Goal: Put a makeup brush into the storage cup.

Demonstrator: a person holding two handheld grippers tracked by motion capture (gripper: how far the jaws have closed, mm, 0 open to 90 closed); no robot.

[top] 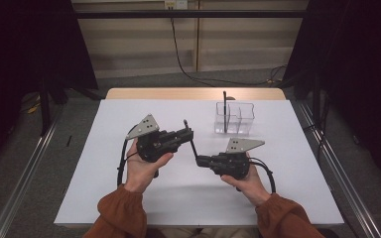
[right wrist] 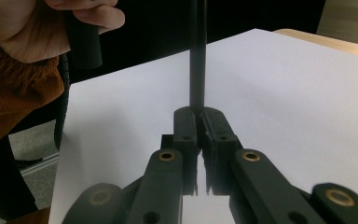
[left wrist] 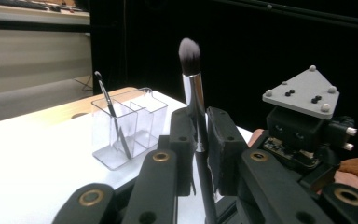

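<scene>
Passing a makeup brush (left wrist: 192,79) between the two tools looks like the step in hand: the brush hangs in the air just in front of the clear organiser (top: 234,119), on the person's side of it, with both tools on it at once. In the left gripper view the left tool (top: 188,132) has its jaws pressed on the silver ferrule, bristles pointing up. In the right gripper view the right tool (top: 200,159) has its jaws closed on the black handle (right wrist: 197,65), lower down the same brush. A thin dark brush (left wrist: 113,115) already stands tilted in one compartment of the organiser.

By my judgement, the next move calls for one tool to let go while the other keeps its pinch, and then for the brush to be carried up and over the organiser's rim into a compartment.

Both forearms come in low from the near edge of the tabletop (top: 129,198), well short of the organiser. The left hand (top: 141,166) angles its tool toward the organiser, while the right hand (top: 248,181) points its tool across toward the left one.
</scene>
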